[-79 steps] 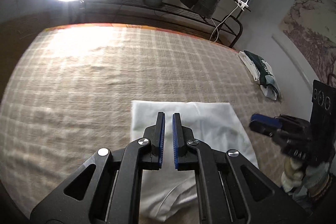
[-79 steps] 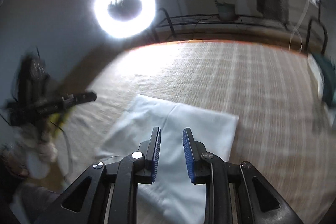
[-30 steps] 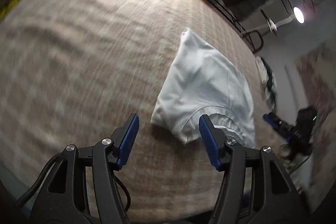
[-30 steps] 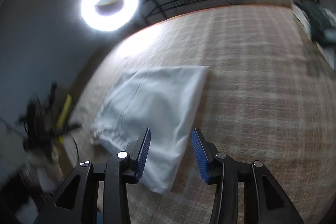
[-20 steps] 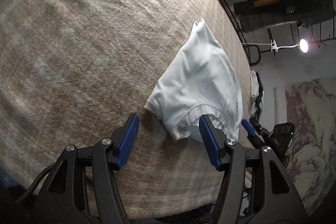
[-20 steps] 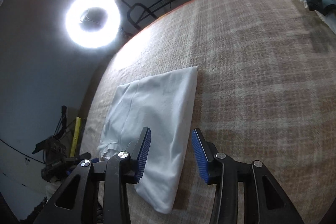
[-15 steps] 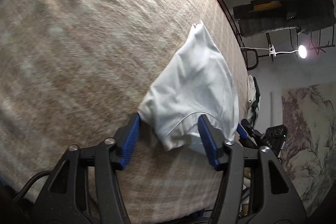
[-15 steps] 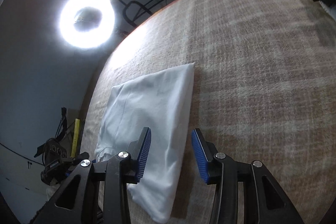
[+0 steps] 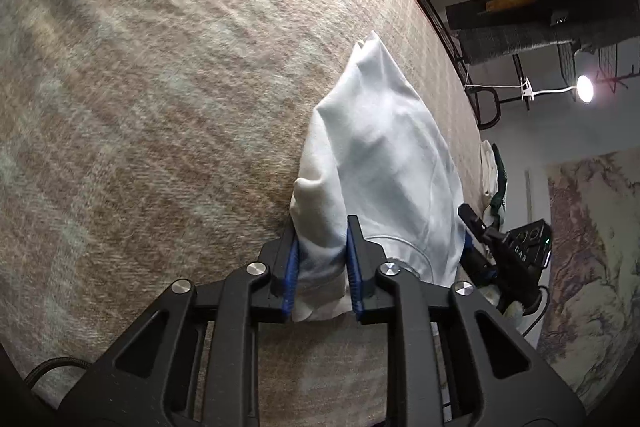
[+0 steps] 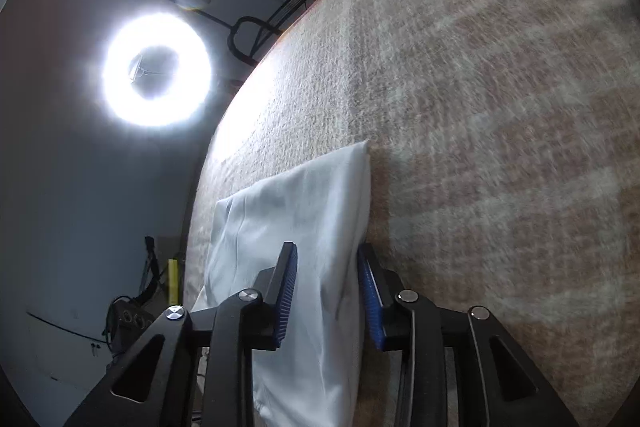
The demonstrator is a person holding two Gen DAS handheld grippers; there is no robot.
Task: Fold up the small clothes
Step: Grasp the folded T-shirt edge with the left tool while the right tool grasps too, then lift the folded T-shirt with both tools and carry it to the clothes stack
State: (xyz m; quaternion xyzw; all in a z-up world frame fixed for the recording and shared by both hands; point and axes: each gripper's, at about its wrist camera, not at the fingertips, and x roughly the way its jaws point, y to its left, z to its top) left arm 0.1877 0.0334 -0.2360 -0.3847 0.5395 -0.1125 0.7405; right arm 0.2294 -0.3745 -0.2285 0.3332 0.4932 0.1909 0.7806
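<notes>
Now both grippers closing on shirt (image 9: 384, 163) corners — left gripper (image 9: 320, 259) bunches cloth, right gripper (image 10: 326, 291) straddles edge, pads not yet pressing. Seat grips before lifting.

Folded garment (image 9: 384, 163) lies on the blanket-covered surface (image 9: 160, 87), near its front edge. Left gripper (image 9: 320, 259) sits at the garment's near left corner, cloth bunched between its closing jaws. Right gripper (image 10: 326, 291) sits at the near right edge, jaws closing, one above the cloth, one beside its edge. Ring light (image 10: 156, 69) stands behind the surface's far left. Clothes pile (image 9: 494, 171) lies at the right side, beyond the garment.
</notes>
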